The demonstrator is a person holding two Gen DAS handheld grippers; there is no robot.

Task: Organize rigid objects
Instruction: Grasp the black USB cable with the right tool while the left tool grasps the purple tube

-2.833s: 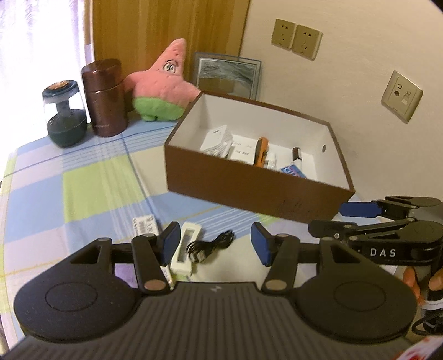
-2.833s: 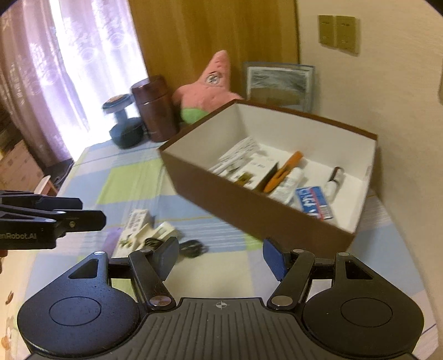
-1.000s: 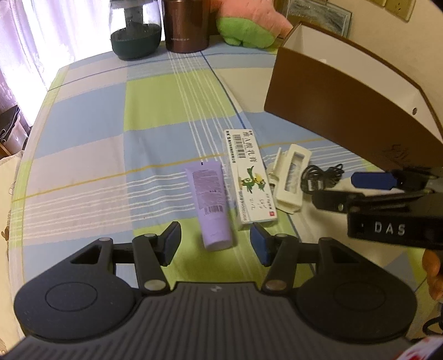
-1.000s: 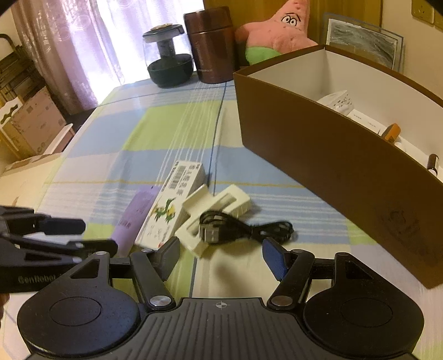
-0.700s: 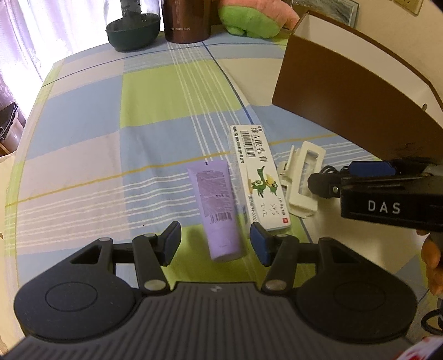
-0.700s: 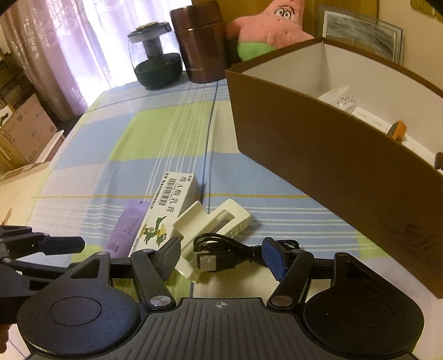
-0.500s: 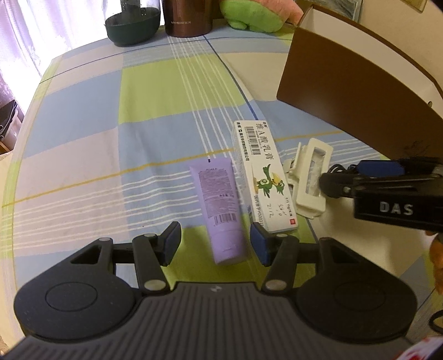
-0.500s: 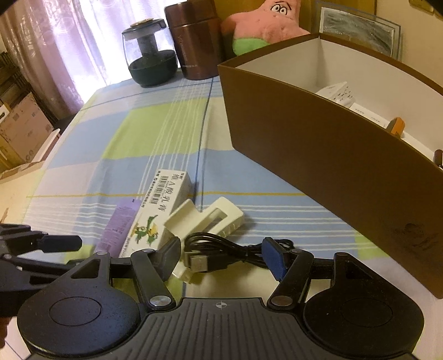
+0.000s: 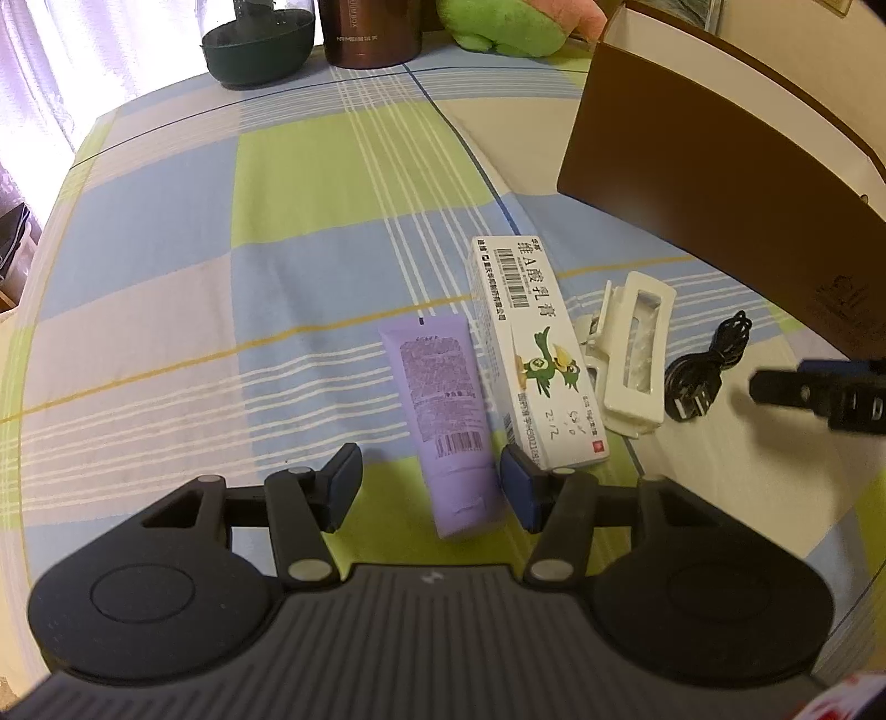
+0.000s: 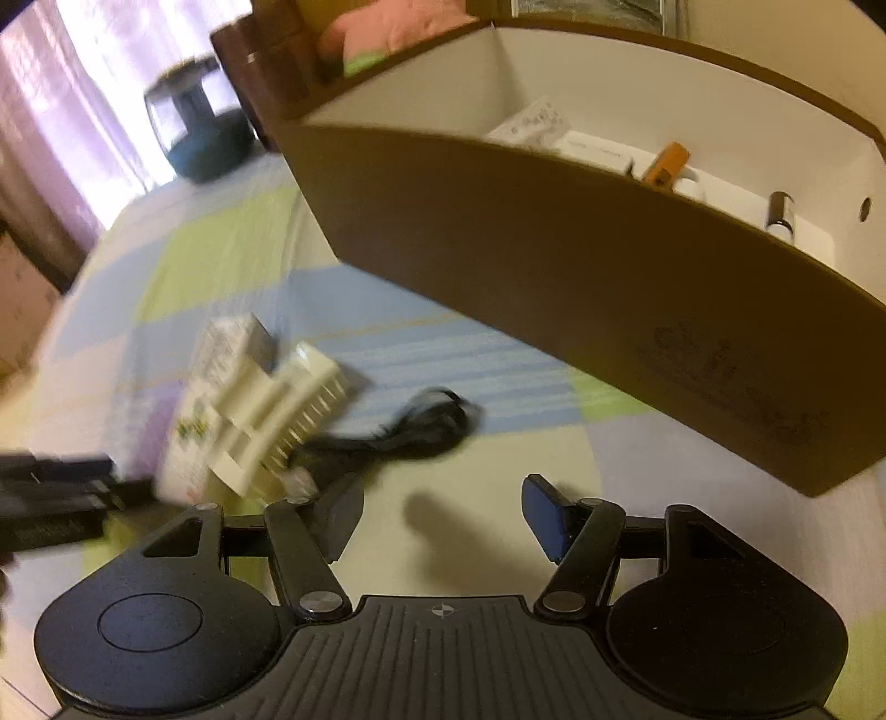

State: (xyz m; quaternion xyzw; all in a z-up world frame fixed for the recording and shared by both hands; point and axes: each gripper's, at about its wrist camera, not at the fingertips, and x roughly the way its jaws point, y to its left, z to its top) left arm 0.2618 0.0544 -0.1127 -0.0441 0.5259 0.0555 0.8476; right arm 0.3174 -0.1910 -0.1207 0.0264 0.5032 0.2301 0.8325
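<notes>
My left gripper (image 9: 431, 490) hangs tilted down over the checked cloth (image 9: 310, 183), its fingers parted and gripping nothing. The lower end of a purple tube (image 9: 443, 421) lies flat on the cloth between the two blue pads, and neither pad touches it. Just right of the tube, nearly touching it, lies a long white carton (image 9: 534, 354) with a barcode and a green bird printed on it; its near corner sits close beside my left gripper's right-hand pad. Right of the carton, and touching it, is a cream plastic clip (image 9: 631, 354) with a long window in its middle. Next comes a coiled black cable (image 9: 703, 371), its plug end pointing toward me, just beside the clip. Past the cable, a brown box (image 9: 720, 183) with a white inside stands on the cloth, well apart from the tube.

At the far right of my left camera's view the tips of my right gripper (image 9: 819, 390) come in, blurred, near the cable. From its own camera, my right gripper (image 10: 440, 515) has its fingers spread with only bare cloth and a shadow between them; they hold nothing. The cable (image 10: 398, 432) lies just ahead of the left-hand finger, the clip (image 10: 277, 415) and carton (image 10: 221, 376) further left, all smeared by blur. The box (image 10: 554, 288) fills the upper right, and inside it I can make out small white packets, an orange thing and a dark-capped little bottle. At the far edge of the table stand a dark glass jar (image 9: 257, 39), a brown canister (image 9: 371, 27) and a pink and green plush toy (image 9: 515, 22).
</notes>
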